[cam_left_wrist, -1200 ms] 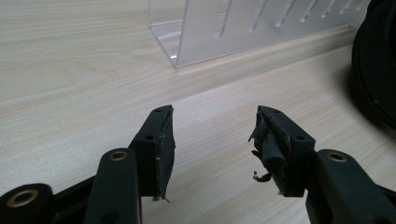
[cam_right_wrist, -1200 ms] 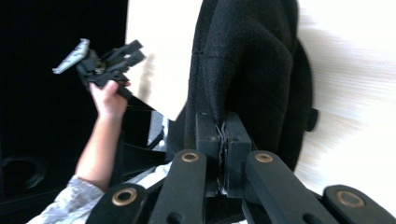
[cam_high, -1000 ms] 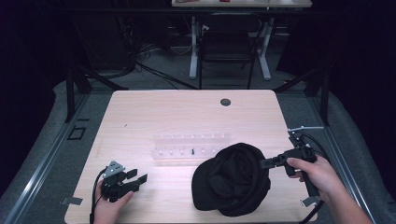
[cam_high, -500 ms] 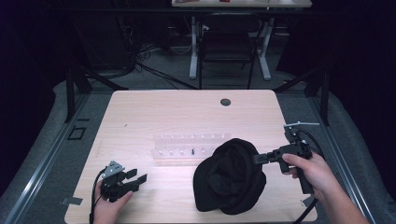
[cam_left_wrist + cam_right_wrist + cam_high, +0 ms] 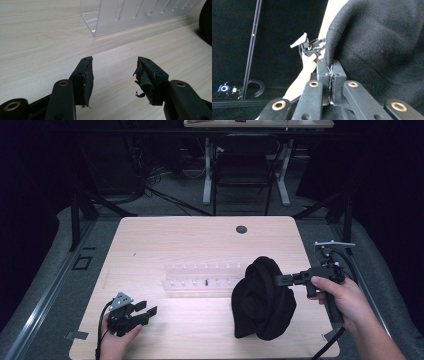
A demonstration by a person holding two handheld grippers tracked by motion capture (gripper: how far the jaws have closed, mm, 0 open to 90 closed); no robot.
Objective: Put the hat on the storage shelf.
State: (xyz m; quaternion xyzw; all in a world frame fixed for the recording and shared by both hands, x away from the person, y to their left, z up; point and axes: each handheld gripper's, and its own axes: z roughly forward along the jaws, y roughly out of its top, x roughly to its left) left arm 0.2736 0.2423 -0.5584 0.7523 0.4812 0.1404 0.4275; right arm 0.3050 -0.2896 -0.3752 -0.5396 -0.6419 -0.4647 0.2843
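— Black knitted woollen hat (image 5: 262, 300): where does it sit?

— On the right half of the pale wooden table (image 5: 200, 240), bunched and lifted on its right edge, its lower part resting on the wood. The right gripper (image 5: 278, 280) has its jaws pressed together on the hat's rim (the right gripper view shows the fabric (image 5: 384, 42) pinched between them).

— And the other one?

— The left gripper (image 5: 145, 309) lies low near the table's front left corner, held in the person's left hand (image 5: 117, 342), jaws spread apart with nothing between them.

— Anything else on the table?

— A clear plastic slotted rack (image 5: 202, 279) stands mid-table, just left of the hat; its corner (image 5: 130, 15) shows ahead of the left gripper.
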